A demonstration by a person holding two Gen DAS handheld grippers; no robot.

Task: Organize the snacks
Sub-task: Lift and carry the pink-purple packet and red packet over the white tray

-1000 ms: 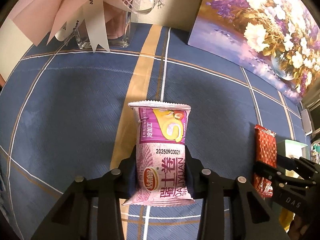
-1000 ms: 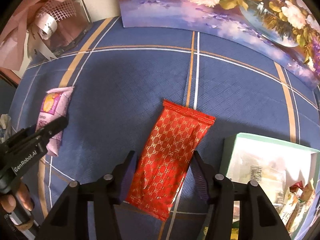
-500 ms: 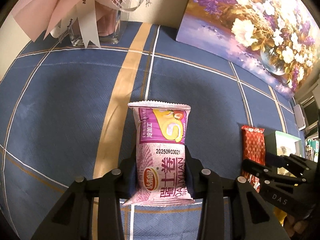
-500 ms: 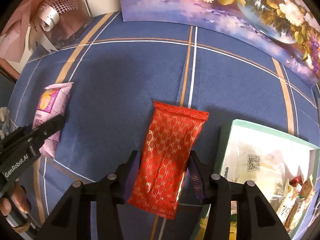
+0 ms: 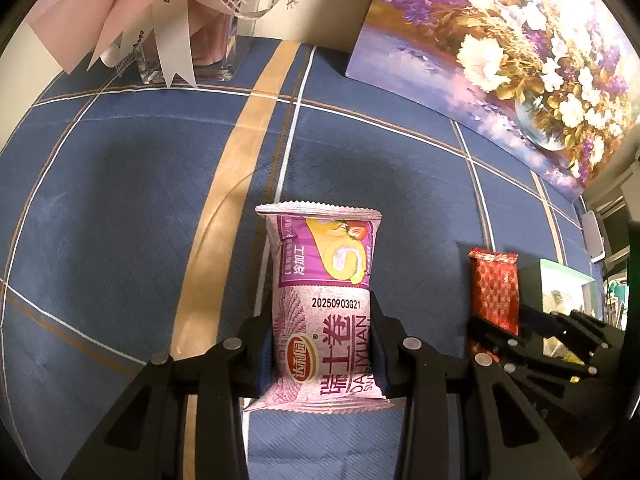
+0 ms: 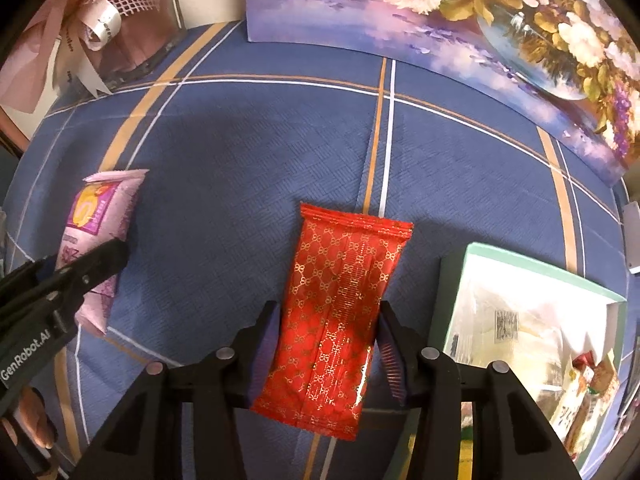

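Observation:
My left gripper (image 5: 322, 344) is shut on a pink and purple swiss-roll snack packet (image 5: 324, 292) and holds it above the blue plaid tablecloth (image 5: 120, 208). My right gripper (image 6: 328, 344) is shut on a red packet with gold pattern (image 6: 340, 304), also held above the cloth. The red packet (image 5: 494, 288) and right gripper (image 5: 536, 340) show at the right of the left wrist view. The pink packet (image 6: 98, 232) and left gripper (image 6: 76, 276) show at the left of the right wrist view. A green-rimmed box (image 6: 532, 268) holding several snacks sits just right of the red packet.
A flower painting (image 5: 500, 48) leans along the back right. A glass vase (image 5: 192, 52) with pink paper and white ribbons stands at the back left. The green box also shows in the left wrist view (image 5: 560, 280).
Both grippers have moved right with their packets in hand. The red packet has come closer to the green box, and more of the box shows.

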